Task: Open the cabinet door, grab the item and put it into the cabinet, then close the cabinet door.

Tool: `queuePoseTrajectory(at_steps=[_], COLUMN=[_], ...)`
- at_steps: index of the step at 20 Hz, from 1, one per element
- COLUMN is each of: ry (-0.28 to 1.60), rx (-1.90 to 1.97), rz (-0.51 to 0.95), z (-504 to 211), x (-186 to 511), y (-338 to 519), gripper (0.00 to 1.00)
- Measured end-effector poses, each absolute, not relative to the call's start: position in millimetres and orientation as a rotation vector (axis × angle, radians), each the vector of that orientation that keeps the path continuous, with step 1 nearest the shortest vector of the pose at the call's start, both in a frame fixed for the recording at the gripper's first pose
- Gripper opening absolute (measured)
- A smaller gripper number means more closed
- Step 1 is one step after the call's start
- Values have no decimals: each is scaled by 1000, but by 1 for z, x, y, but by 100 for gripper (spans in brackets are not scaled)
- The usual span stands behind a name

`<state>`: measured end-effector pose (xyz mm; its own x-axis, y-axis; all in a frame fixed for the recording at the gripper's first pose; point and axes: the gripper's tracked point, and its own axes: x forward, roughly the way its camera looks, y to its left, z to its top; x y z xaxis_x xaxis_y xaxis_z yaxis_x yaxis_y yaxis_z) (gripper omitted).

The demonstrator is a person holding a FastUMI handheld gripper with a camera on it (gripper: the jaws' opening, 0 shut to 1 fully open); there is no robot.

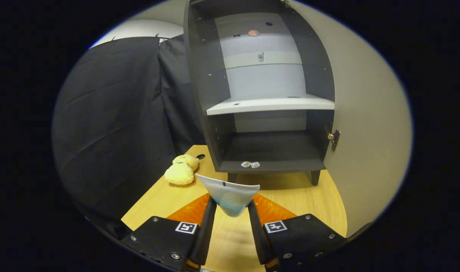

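A white pouch with a pale blue lower part [230,198] sits pinched between the two fingers of the hand-held gripper [232,206], both fingertips pressing on its narrow lower end while its wide top edge flares out above them. It hangs over the light wooden table [230,238], just short of the cabinet [266,94] that stands beyond the fingers on short dark legs.

The cabinet is dark grey with a pale back panel, and its door [366,124] is swung open to the right, showing a small latch [334,139] at its inner edge. A white shelf [269,105] divides the inside; two small white tags [250,164] lie on the front of the bottom compartment's floor.

To the left of the fingers, near the cabinet's front corner, a yellow plush toy [181,170] lies on the table, beside a round hole [200,156] in the tabletop. Black cloth [116,121] hangs behind the table on the left.
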<state>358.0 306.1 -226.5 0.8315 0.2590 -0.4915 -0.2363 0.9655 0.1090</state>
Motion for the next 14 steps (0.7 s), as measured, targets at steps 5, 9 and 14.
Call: queuePoseTrajectory(at_steps=[5, 9, 14], ry=[425, 349, 314], rx=[45, 36, 25], rz=[246, 241, 231], z=[-174, -133, -102], x=[401, 433, 473], y=[300, 299, 302], gripper=[50, 50, 50])
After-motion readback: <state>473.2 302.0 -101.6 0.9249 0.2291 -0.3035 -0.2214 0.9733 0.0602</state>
